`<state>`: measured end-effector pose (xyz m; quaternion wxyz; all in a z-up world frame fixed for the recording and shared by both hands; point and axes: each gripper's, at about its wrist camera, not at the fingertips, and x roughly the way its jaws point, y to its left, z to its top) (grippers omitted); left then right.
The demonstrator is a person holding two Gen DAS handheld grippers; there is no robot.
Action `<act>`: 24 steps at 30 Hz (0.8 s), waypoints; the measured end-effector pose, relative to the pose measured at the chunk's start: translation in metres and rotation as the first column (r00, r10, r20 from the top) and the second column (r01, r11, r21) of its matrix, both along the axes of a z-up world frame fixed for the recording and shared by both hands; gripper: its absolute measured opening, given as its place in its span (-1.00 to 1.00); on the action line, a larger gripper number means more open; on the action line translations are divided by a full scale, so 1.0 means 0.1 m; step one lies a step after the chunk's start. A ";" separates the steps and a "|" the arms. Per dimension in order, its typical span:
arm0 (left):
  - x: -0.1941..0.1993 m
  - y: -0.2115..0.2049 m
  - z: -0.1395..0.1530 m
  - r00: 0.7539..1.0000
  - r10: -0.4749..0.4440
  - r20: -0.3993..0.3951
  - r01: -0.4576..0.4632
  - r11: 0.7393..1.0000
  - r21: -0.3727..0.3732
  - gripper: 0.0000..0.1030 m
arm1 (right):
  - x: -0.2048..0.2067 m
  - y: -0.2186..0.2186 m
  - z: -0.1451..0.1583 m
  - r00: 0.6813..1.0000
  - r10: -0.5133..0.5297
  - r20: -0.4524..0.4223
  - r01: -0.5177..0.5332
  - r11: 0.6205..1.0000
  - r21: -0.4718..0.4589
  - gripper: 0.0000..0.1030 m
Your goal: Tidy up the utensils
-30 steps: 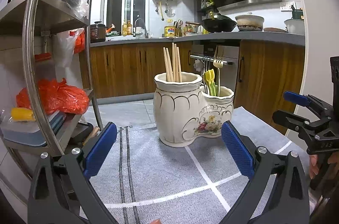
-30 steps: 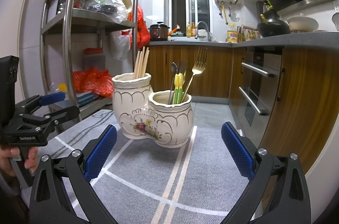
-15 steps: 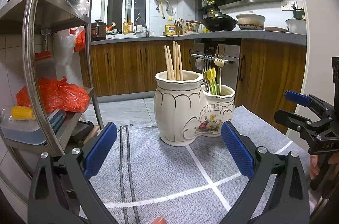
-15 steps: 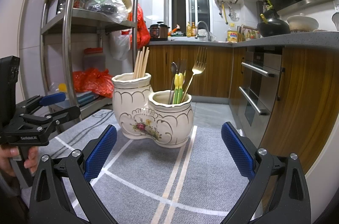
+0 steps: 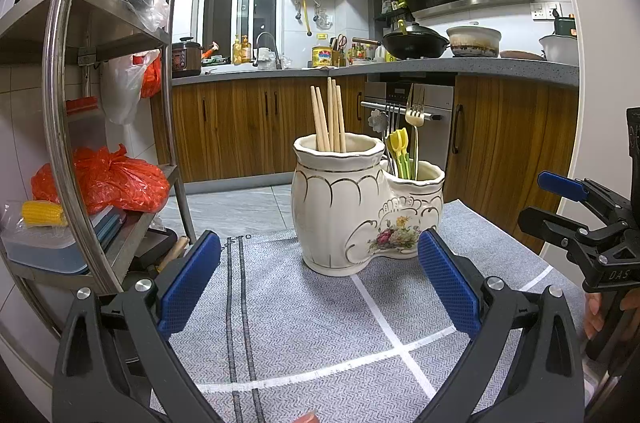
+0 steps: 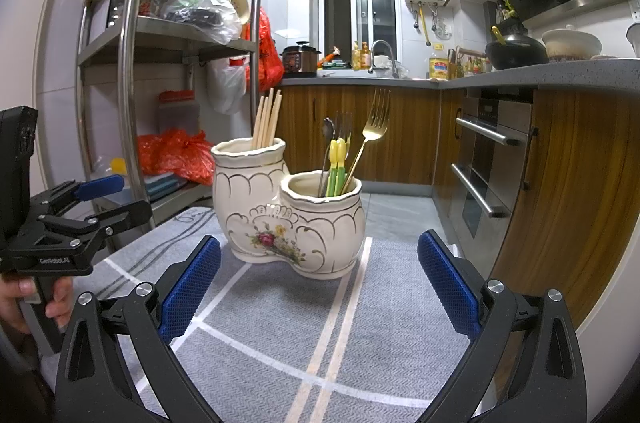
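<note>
Both wrist cameras are looking low and close across the grey cloth (image 5: 304,323), converging on the ceramic holder (image 5: 344,211) (image 6: 288,223) from probably opposite near corners.

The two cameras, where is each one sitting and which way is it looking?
Left wrist view: sits on the left gripper, looking forward at the cream two-pot ceramic utensil holder; its own blue-padded fingers show, plus the right gripper at the right edge.
Right wrist view: sits on the right gripper, facing the holder from the other side; the left gripper and a hand show at left.
Both share the holder, wooden chopsticks, grey mat.
</note>
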<state>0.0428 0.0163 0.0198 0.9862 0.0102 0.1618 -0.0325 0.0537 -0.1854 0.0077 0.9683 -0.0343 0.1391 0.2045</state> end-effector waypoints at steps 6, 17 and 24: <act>0.00 0.01 0.00 1.000 0.006 -0.002 -0.006 1.000 -0.001 0.89 | 0.00 -0.01 0.00 1.000 0.000 0.000 0.000 1.000 0.000 0.90; 0.00 0.00 0.01 1.000 -0.004 0.005 0.004 1.000 0.002 0.89 | 0.00 -0.02 0.00 1.000 0.000 0.000 0.000 1.000 0.000 0.90; -0.02 -0.02 0.01 1.000 0.000 0.004 0.000 1.000 0.003 0.89 | 0.00 -0.01 0.00 1.000 0.000 0.000 0.000 1.000 0.001 0.90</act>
